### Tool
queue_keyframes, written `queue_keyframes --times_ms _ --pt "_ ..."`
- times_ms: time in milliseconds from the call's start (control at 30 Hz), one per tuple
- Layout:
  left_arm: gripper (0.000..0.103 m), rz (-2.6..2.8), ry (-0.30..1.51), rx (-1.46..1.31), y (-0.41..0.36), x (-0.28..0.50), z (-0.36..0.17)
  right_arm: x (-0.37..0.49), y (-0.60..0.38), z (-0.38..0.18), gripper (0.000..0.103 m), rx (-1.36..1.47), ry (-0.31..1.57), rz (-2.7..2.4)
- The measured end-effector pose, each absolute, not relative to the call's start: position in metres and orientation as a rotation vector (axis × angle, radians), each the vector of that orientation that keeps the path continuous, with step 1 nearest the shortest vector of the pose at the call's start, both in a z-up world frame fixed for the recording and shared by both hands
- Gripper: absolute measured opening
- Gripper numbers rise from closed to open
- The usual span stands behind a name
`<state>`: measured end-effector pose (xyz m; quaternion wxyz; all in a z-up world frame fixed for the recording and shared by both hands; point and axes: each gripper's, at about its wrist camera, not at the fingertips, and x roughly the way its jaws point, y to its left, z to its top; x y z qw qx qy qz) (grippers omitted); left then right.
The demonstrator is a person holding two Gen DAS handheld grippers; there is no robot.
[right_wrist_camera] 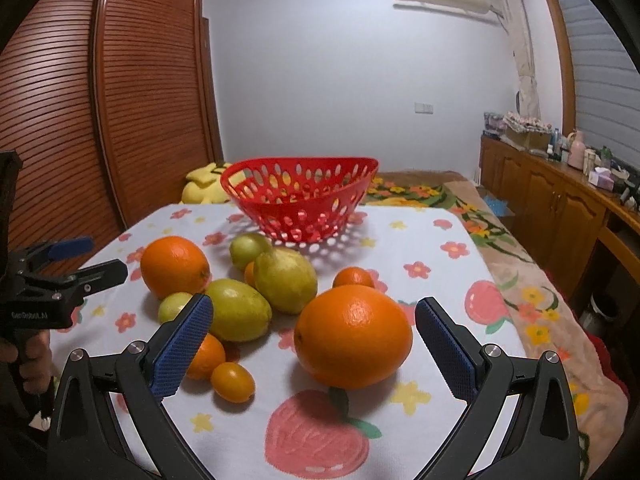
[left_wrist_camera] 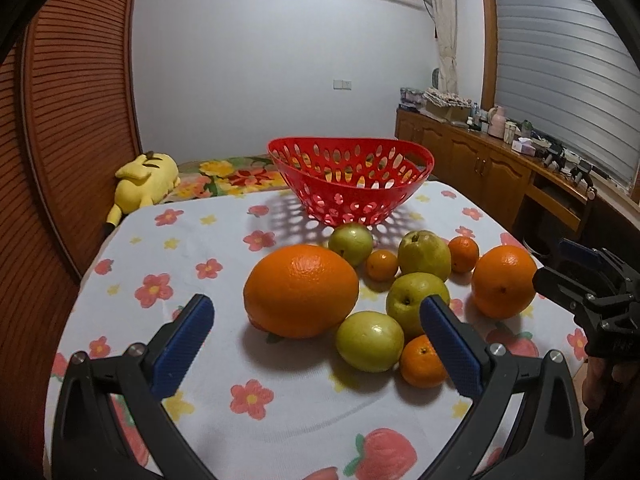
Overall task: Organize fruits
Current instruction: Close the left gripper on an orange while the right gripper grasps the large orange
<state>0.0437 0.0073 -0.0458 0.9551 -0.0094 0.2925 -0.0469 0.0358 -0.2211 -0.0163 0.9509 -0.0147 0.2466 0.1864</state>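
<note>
Fruit waits on the table, basket unfilled, both grippers spread and holding nothing.

Left wrist view: the left gripper [left_wrist_camera: 316, 322] stands released, aimed at the near large orange [left_wrist_camera: 301, 291] just ahead; green fruits and small oranges cluster to its right, the red basket [left_wrist_camera: 350, 178] sits far, apparently without fruit. Right wrist view: the right gripper [right_wrist_camera: 314, 320] is likewise released, framing another big orange [right_wrist_camera: 353, 336]. Judged the first pick: advance, close gently on the round skin, then carry to the basket.
</note>
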Motion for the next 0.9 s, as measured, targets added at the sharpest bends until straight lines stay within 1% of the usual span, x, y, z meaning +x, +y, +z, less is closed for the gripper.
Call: queue_keyframes --times_ms 700,900 --pt "0.102 -0.150 0.718 -0.046 0.019 0.092 -0.069 0.083 -0.234 -0.053 0.103 -0.016 0.668 0.386" --pt "0.102 -0.135 0.751 -0.049 0.022 0.103 -0.077 0.095 -0.234 -0.066 0.100 0.001 0.740 0.405"
